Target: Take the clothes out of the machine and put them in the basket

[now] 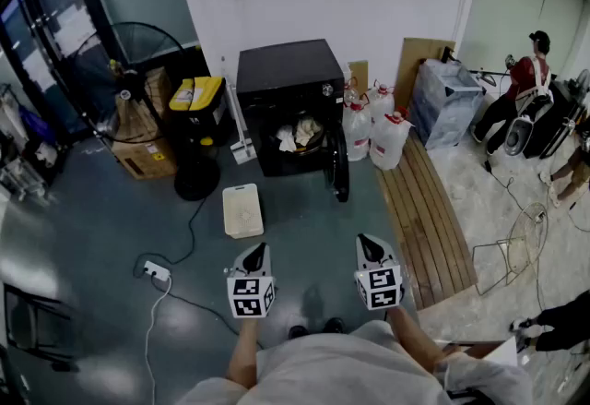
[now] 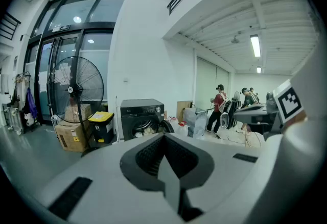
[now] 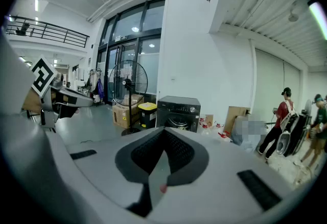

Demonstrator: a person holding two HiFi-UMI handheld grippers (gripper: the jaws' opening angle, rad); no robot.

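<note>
Clothes [image 1: 297, 134] sit bunched in the open machine [image 1: 288, 71], upper middle of frame, with the basket [image 1: 241, 188] just below it. They look soft and light, so I'd pinch a loose fold. Left gripper [image 1: 257, 252] and right gripper [image 1: 367, 244] are bottom centre, jaws together, empty.

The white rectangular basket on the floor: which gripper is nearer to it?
Left. The left gripper hangs just short of the white rectangular basket, almost in line with it; the right gripper is farther off, to the basket's right.
</note>
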